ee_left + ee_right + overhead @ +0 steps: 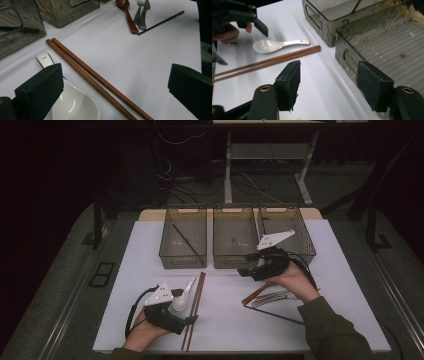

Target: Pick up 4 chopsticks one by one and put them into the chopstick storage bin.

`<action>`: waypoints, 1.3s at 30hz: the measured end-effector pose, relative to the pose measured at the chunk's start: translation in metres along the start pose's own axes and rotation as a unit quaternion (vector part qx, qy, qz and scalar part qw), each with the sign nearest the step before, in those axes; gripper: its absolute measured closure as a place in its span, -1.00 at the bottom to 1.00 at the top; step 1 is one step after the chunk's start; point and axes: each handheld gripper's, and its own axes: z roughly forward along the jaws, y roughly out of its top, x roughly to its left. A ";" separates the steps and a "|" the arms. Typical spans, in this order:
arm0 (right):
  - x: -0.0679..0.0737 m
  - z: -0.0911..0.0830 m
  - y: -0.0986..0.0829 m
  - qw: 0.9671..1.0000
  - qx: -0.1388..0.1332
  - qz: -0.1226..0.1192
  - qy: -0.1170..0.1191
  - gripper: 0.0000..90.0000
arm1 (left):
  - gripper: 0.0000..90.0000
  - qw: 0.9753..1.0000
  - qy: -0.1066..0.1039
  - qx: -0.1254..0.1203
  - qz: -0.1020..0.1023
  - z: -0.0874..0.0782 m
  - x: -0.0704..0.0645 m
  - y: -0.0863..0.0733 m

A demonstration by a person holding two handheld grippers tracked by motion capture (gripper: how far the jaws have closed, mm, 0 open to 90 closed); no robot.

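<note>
Both grippers released, jaws spread, holding nothing.
Left gripper (191, 319) low over brown chopsticks (95, 79), beside white spoon (75, 103) on table (225, 320); right gripper (246, 265) raised near middle bin (235, 240).

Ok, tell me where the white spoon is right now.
In the high view the white spoon lies at the table's near left, just left of the brown chopsticks, right beside the open left gripper.
</note>
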 end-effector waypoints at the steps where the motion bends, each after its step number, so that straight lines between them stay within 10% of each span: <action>1: 0.000 -0.003 -0.004 1.000 -0.001 0.001 0.001 -0.18 | -1.00 1.000 0.001 0.000 0.001 0.000 0.000 0.000; 39: 0.018 -0.083 -0.108 1.000 -0.004 0.004 0.010 -0.07 | -1.00 1.000 0.011 -0.001 0.003 -0.003 0.002 -0.001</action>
